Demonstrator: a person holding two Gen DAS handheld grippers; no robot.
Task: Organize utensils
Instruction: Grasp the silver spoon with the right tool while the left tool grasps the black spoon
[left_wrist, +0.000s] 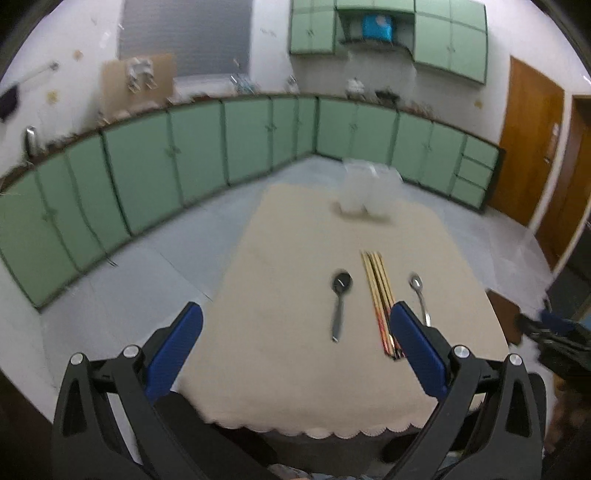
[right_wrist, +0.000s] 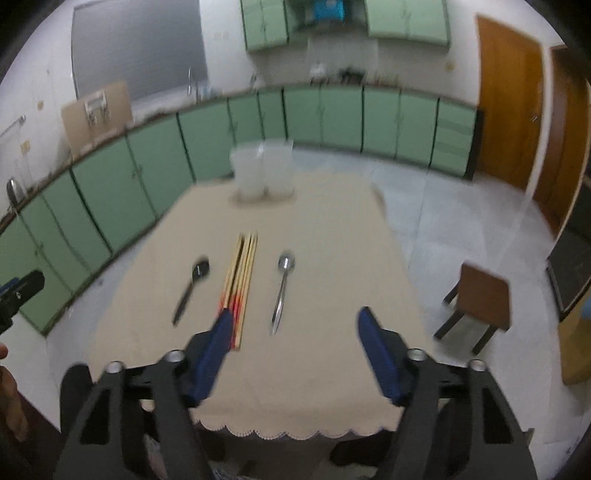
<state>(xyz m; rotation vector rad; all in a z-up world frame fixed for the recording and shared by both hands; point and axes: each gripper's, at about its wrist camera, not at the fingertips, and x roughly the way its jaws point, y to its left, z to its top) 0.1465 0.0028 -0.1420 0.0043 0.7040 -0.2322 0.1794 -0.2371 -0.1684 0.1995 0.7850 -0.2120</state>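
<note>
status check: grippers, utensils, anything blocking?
Left gripper and right gripper: jaws open, empty. Black spoon, chopsticks, metal spoon untouched on tablecloth; clear containers beyond. Nothing blocking.

Left tongs (left_wrist: 295, 321): spread wide, nothing between the blue pads (left_wrist: 173, 354); black linkage arms fan out below them at the bottom of the left wrist view.
Left tongs pose: raised above the near edge of the desk (left_wrist: 288, 387), pointing forward and tilted down.
Right tongs (right_wrist: 295, 325): also spread wide and holding nothing; blue pads (right_wrist: 380, 354) angle outward from the black linkage.
Right tongs pose: raised above the near edge of the desk, aimed along it.
Cross views: part of the left tongs shows dark at the left edge of the right wrist view; a dark, blurred shape at the right edge of the left wrist view is probably the right tongs.
</note>
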